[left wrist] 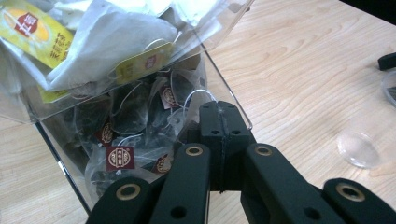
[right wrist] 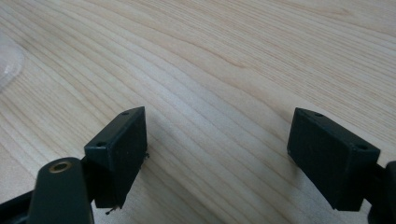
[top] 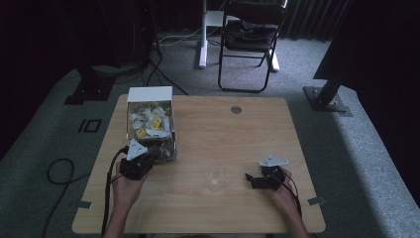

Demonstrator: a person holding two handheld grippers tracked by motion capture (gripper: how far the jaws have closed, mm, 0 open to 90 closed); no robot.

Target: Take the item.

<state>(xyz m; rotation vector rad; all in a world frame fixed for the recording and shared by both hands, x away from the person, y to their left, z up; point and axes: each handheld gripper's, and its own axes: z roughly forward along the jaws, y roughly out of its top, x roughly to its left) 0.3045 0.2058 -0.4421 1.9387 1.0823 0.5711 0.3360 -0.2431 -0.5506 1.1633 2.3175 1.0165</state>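
A wooden counter (top: 198, 208) seen from above, with a person's forearms reaching in from the near edge. At far left stands a clear box (top: 150, 130) packed with tea bags (top: 148, 119), white and yellow-tagged ones at the far end, darker ones at the near end. The left gripper (top: 146, 157) sits at the box's near edge; its fingers (left wrist: 209, 135) are pressed together, a thin white string (left wrist: 196, 95) looping just above their tips, though whether they pinch it is unclear. Near the middle, a small clear cup (top: 216, 177) stands alone. To its right, the right gripper (top: 249, 179) rests low over bare wood, its fingers (right wrist: 119, 151) spread wide, holding nothing. Beyond the counter, a black folding chair (top: 250, 34) stands on grey carpet.
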